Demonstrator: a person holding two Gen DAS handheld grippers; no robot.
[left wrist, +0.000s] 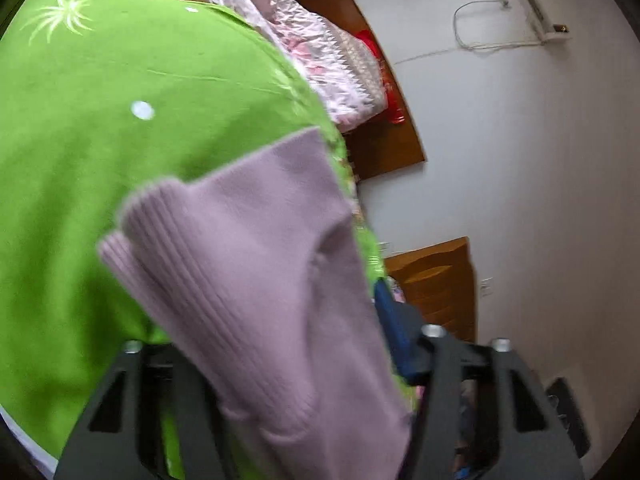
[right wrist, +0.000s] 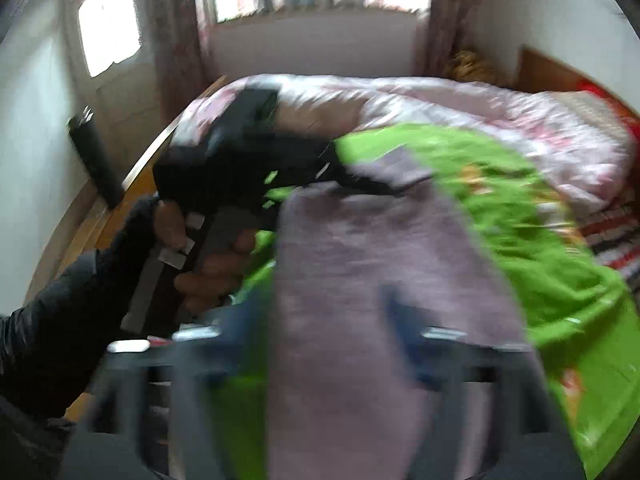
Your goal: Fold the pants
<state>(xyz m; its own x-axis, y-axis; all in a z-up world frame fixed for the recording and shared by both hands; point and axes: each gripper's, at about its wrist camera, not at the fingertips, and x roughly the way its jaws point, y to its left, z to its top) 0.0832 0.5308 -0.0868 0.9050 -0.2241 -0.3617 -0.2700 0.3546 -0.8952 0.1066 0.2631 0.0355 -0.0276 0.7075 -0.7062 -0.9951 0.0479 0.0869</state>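
Observation:
The pants (left wrist: 260, 264) are soft lilac knit with a ribbed cuff. In the left wrist view they hang from my left gripper (left wrist: 320, 392), which is shut on the fabric; the cloth hides the fingertips. In the blurred right wrist view the same pants (right wrist: 360, 264) stretch from my right gripper (right wrist: 332, 360), shut on them, up to my left gripper (right wrist: 360, 184), held in a hand at centre left. The pants are lifted above a green blanket (left wrist: 120, 140), which also shows in the right wrist view (right wrist: 520, 240).
A pink quilt (right wrist: 440, 104) lies bunched at the far side of the bed. A wooden headboard (left wrist: 384, 144) and wooden nightstand (left wrist: 436, 280) stand by the white wall. A dark cylinder (right wrist: 96, 160) stands on the floor at left.

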